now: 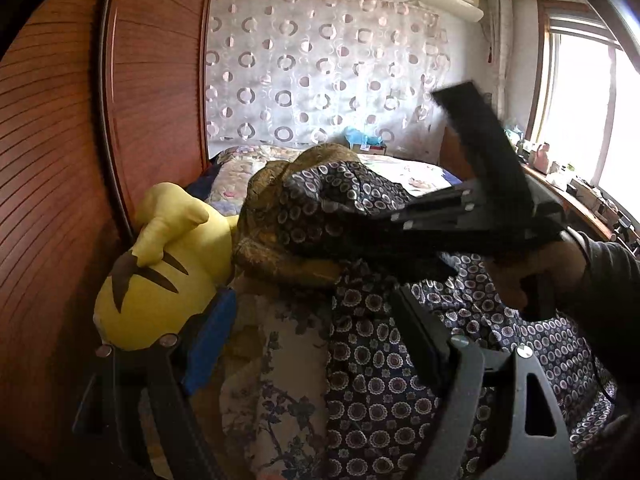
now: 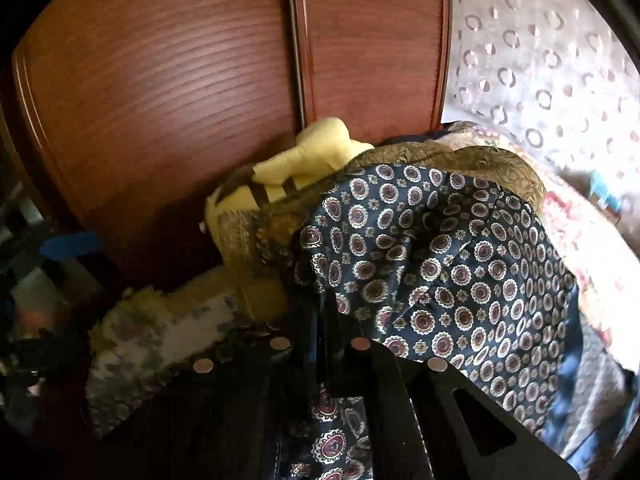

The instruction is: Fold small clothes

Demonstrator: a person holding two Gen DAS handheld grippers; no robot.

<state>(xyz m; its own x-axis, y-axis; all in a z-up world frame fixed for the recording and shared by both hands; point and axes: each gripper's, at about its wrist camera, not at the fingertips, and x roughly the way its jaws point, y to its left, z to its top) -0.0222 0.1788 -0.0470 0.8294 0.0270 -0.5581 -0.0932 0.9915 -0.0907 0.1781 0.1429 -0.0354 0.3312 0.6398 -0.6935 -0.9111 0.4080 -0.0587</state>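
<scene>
Navy medallion-print garment [image 2: 460, 272] lay heaped on the bed beside the yellow plush [image 1: 160, 280]; your right tool [image 2: 324, 320] was clamped shut on its near edge, left tool [image 1: 304, 344] wide, empty, close alongside.

1. My left wrist view sits low and close over the bed [image 1: 400, 168], facing the curtain [image 1: 320, 60] and window [image 1: 580, 100].
2. My right wrist view hangs close, facing the wardrobe [image 2: 180, 100].
3. Both share the garment [image 1: 380, 360], plush [image 1: 160, 280] and wardrobe.
</scene>
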